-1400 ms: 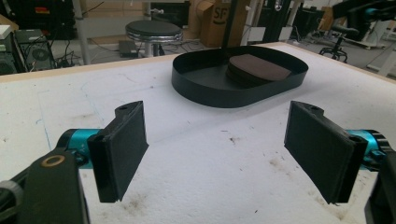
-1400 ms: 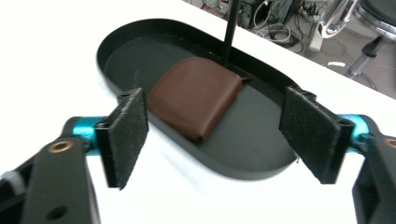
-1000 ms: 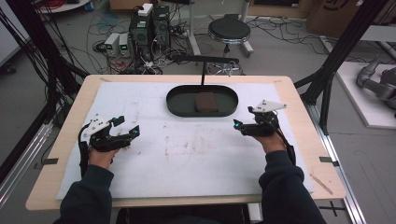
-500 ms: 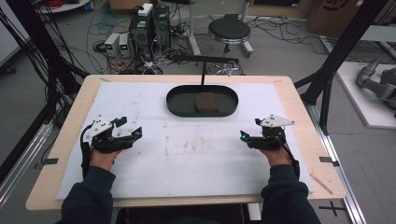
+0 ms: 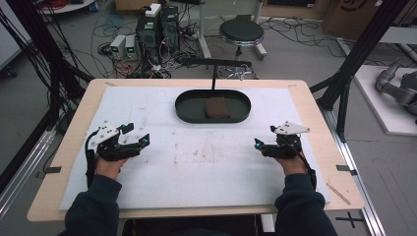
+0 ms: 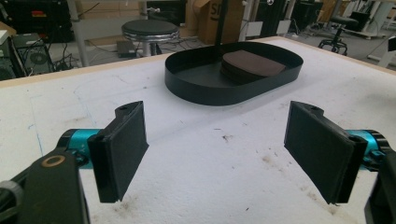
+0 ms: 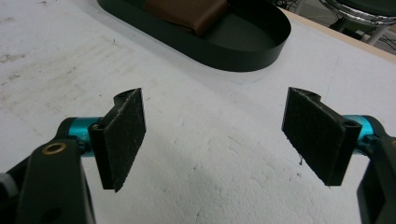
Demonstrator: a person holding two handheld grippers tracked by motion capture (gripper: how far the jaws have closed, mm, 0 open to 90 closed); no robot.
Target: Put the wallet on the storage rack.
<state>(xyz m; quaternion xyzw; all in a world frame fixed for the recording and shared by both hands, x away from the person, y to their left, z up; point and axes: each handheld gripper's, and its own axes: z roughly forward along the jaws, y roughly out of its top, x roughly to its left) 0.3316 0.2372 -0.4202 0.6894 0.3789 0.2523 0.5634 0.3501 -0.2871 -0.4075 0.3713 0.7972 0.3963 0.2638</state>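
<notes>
A brown block (image 5: 217, 107) lies flat inside a black oval tray (image 5: 187, 110), which sits on the white mat (image 5: 196, 167) near the table's far edge, about midway across. In the tray the block lies right of centre, leaving bare tray floor to its left; whether it touches the wall cannot be told. A thin black post (image 5: 214, 81) rises just behind the tray. Between the tray and the near edge the mat is bare apart from faint stains, and the wooden table (image 5: 314, 113) shows as a border around it. The left gripper (image 5: 140, 140) rests low over the mat at the near left, jaws spread wide with nothing between them. The right gripper (image 5: 257, 144) sits at the near right, likewise spread wide and empty, well apart from the tray.
</notes>
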